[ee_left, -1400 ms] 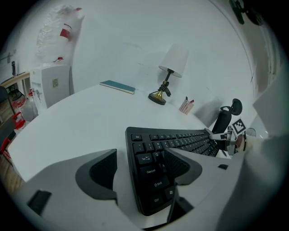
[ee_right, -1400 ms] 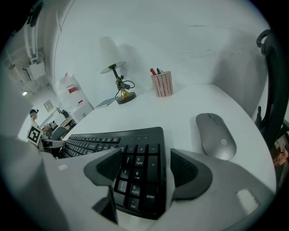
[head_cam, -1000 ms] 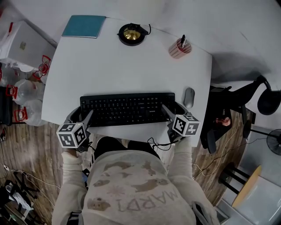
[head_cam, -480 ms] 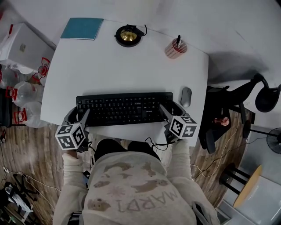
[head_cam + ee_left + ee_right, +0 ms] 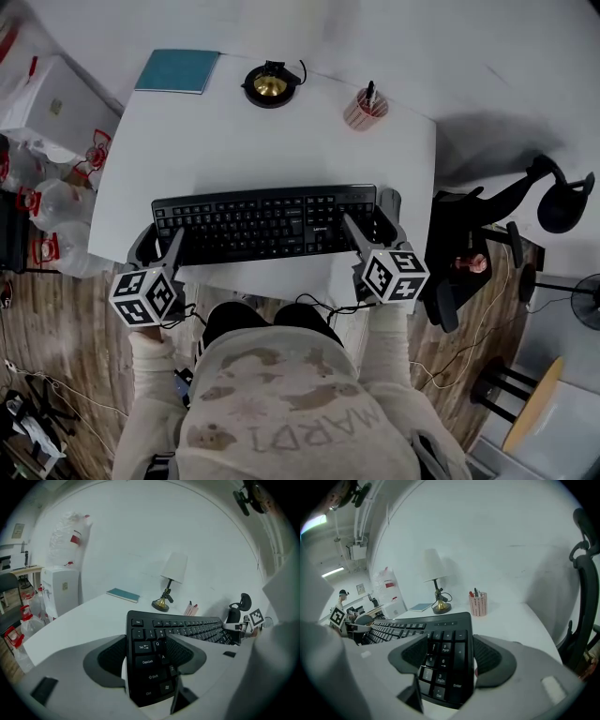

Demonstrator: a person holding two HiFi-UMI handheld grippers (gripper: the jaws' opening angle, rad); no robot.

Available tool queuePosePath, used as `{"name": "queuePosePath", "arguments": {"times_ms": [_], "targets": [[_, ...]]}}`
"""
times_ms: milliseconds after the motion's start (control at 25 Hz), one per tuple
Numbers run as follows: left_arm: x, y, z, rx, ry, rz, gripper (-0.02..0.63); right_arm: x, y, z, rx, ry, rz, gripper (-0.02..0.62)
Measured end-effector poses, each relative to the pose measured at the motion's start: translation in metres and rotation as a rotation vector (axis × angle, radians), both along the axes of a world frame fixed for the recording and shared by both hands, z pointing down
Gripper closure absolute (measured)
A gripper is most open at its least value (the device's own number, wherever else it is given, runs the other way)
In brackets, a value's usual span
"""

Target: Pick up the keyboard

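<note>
- The white desk (image 5: 234, 141) lay under and behind the keyboard, and its front edge reached a little nearer to the person than the keyboard's near side.
- A black office chair (image 5: 469, 248) stood to the right of the keyboard, off the desk's right edge.
- The black keyboard (image 5: 262, 222) stretched left to right over the near part of the desk. It was gripped at both short ends and seemingly lifted clear of the top.
- The left gripper (image 5: 157, 246) pinched the keyboard's left end. One pad lay on the keys by Tab and Caps Lock, the other underneath.
- The right gripper (image 5: 372, 228) clamped the right end the same way, across the number pad.
- A teal notebook (image 5: 178, 71) lay flat well behind the keyboard's left half, at the far left corner.
- A table lamp with a brass base (image 5: 269, 84) stood well behind the keyboard's middle.
- A pink pen cup (image 5: 365, 109) stood behind the keyboard's right half.
- A grey mouse (image 5: 389, 201) showed as a sliver just beyond the keyboard's right end, mostly hidden by the right gripper.
</note>
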State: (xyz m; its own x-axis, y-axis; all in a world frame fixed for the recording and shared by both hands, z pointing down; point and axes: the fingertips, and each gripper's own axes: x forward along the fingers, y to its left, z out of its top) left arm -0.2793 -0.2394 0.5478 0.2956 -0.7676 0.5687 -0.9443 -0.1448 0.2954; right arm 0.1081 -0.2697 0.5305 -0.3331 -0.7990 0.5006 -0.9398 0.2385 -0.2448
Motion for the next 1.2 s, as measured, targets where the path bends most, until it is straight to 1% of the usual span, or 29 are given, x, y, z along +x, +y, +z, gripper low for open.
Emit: {"name": "queuePosePath", "arguments": {"times_ms": [320,520,920,1200], "targets": [[0.003,0.005,-0.043,0.117,-0.016,-0.025,0.347,0.002,0.002,-0.042,0.112,0.007,-0.008,0.278],[0.008,0.012,-0.064,0.168,-0.013,-0.035,0.347,0.007,0.006,-0.068,0.176,0.015,-0.013,0.278],[0.019,0.026,-0.115,0.294,-0.046,-0.06,0.347,0.018,0.018,-0.109,0.277,-0.011,-0.017,0.278],[0.026,0.037,-0.142,0.361,-0.051,-0.078,0.347,0.025,0.026,-0.137,0.341,-0.016,-0.022,0.278]]}}
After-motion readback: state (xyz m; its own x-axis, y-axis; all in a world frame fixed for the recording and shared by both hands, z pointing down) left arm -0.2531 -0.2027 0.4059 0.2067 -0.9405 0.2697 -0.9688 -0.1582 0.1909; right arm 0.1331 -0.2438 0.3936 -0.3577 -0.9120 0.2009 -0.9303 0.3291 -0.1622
